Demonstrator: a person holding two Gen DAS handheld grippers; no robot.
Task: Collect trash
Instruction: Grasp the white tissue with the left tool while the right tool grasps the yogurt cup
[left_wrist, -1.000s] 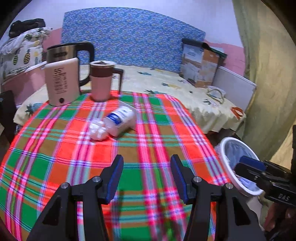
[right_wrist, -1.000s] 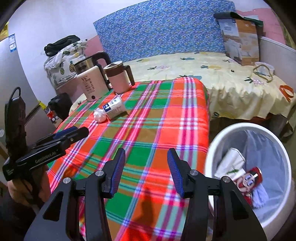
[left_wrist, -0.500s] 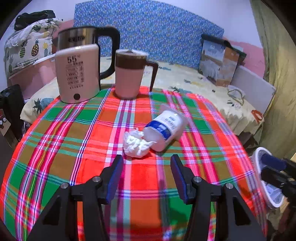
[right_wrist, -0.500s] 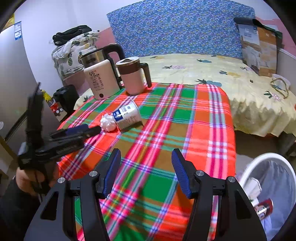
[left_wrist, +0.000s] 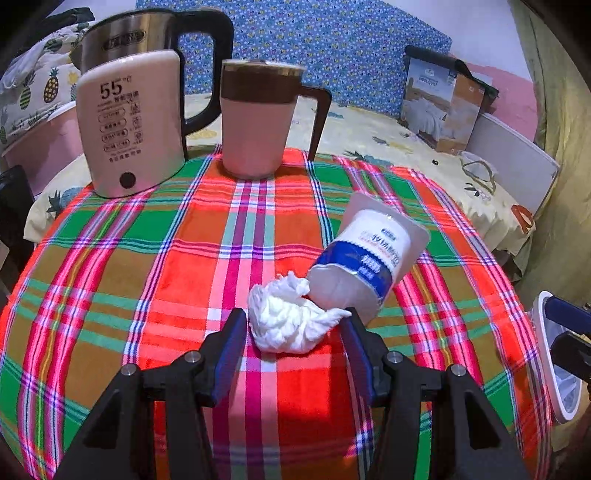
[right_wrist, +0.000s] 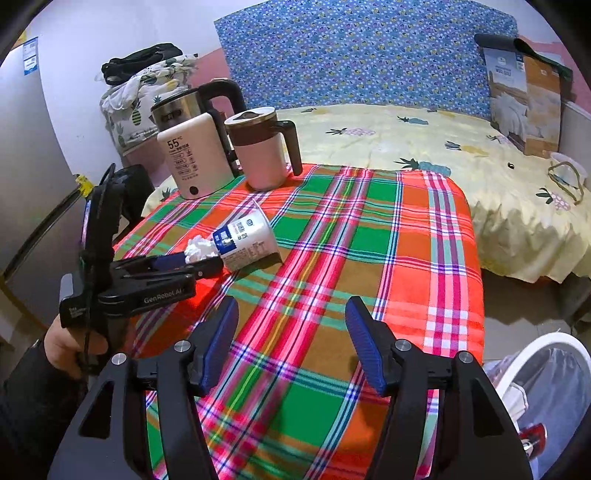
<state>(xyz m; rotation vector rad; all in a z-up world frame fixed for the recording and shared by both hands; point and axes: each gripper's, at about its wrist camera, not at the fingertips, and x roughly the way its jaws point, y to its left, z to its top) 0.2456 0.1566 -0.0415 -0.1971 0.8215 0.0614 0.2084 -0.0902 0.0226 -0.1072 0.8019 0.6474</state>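
Observation:
A crumpled white tissue (left_wrist: 288, 325) lies on the plaid tablecloth (left_wrist: 166, 280), touching the base of a tipped-over white and blue plastic cup (left_wrist: 365, 266). My left gripper (left_wrist: 293, 318) straddles the tissue; its jaws are closing, one blue pad on each side, not pressing. The right wrist view shows the same tissue (right_wrist: 199, 249), the cup (right_wrist: 247, 238) and the left gripper (right_wrist: 195, 263) held by a hand. My right gripper (right_wrist: 291, 306) hovers over the table's near part, jaws opening with nothing between them.
A kettle with its beige 55° base (left_wrist: 129, 122) and a pink lidded mug (left_wrist: 258, 118) stand at the table's far edge. A white bin (right_wrist: 535, 354) holding trash sits on the floor at the right. Behind is a bed (right_wrist: 443, 147) with a cardboard box (right_wrist: 524, 92).
My left gripper has moved forward and down until the tissue sits between its jaws, which have narrowed a little. The right gripper swung left from the bin and its jaws widened.

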